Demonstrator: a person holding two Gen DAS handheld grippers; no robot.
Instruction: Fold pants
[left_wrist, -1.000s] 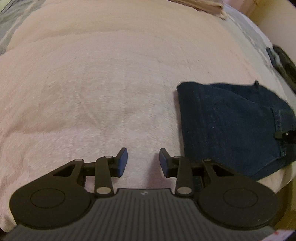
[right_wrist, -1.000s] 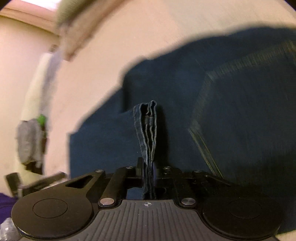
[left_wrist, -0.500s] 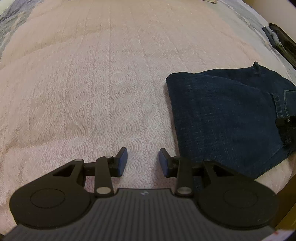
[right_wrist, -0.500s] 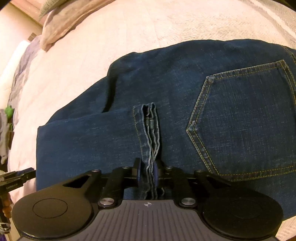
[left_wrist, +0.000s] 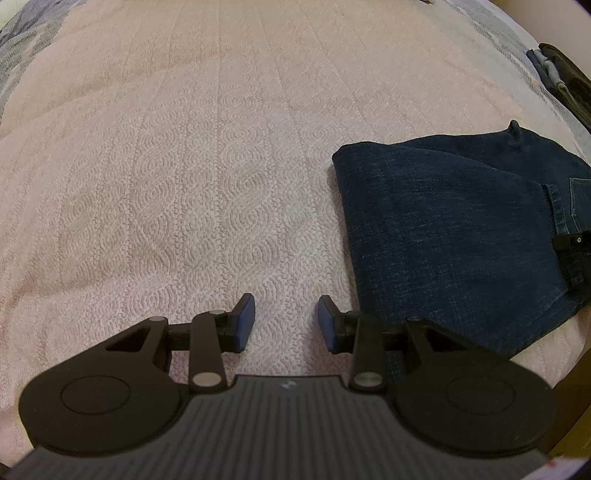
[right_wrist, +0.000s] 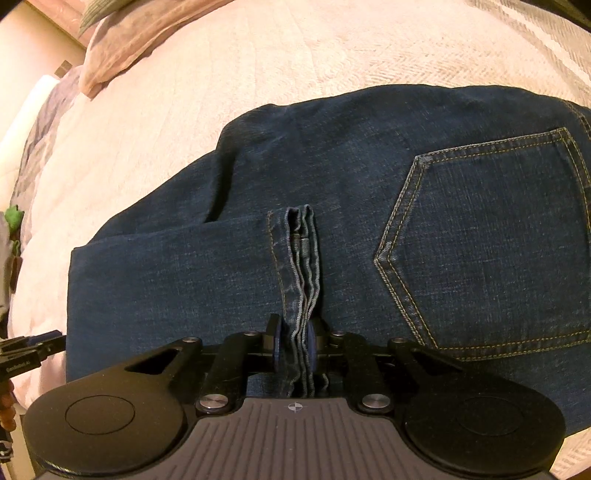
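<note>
Dark blue jeans lie folded on the pink bedspread, at the right of the left wrist view. My left gripper hovers open over bare bedspread just left of the jeans' folded edge, with nothing between its fingers. In the right wrist view the jeans fill the middle, a back pocket showing at the right. My right gripper is shut on the stacked leg hems, which lie on top of the seat area. The tip of the right gripper shows at the far right in the left wrist view.
A pillow lies at the head of the bed, upper left in the right wrist view. Dark folded clothes sit at the bed's far right edge. The bed edge drops off just right of the jeans.
The right gripper has brought the hems down onto the jeans, which now lie flatter and steadier. The left gripper has shifted slightly, staying open over the bedspread.
</note>
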